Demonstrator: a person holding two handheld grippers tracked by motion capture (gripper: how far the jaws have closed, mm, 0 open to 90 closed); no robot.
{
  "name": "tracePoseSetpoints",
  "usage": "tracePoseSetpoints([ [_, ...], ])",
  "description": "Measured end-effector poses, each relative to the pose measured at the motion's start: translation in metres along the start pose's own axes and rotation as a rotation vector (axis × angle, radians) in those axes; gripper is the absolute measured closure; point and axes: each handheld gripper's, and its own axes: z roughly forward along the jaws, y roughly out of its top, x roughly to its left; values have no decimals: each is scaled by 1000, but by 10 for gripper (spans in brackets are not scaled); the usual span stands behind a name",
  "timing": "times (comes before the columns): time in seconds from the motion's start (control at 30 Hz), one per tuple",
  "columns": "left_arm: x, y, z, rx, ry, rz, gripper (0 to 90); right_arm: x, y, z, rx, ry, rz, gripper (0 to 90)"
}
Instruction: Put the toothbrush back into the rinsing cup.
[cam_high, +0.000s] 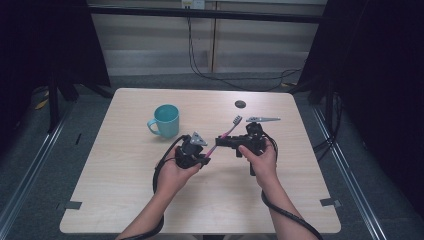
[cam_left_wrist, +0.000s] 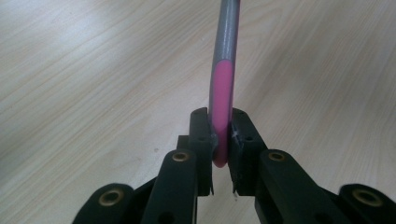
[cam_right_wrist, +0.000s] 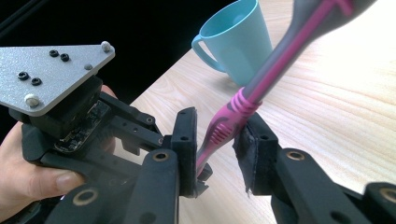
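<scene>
Bare tabletop (cam_high: 125, 195) around held toothbrush (cam_high: 226, 134)

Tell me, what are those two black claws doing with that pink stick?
A person holds a claw in each hand above a wooden table. The stick is a pink and grey toothbrush. The left claw is shut on its handle end. The right claw has its jaws around the ribbed grip, apparently taking hold. A teal cup stands nearby on the table.
</scene>
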Motion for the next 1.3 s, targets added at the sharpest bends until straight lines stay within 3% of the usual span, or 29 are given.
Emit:
tracePoseSetpoints([
  [0.27,-1,0,2,-7,1,-2,817,0,0,0,-5,1,2,706],
  [0.43,-2,0,1,-6,-5,-11,816,0,0,0,-11,6,0,762],
  [0.97,-4,0,2,-8,-2,4,815,2,1,2,-6,16,-6,780],
  [1.3,-8,1,6,-18,-33,8,795,8,3,2,5,4,-47,799],
])
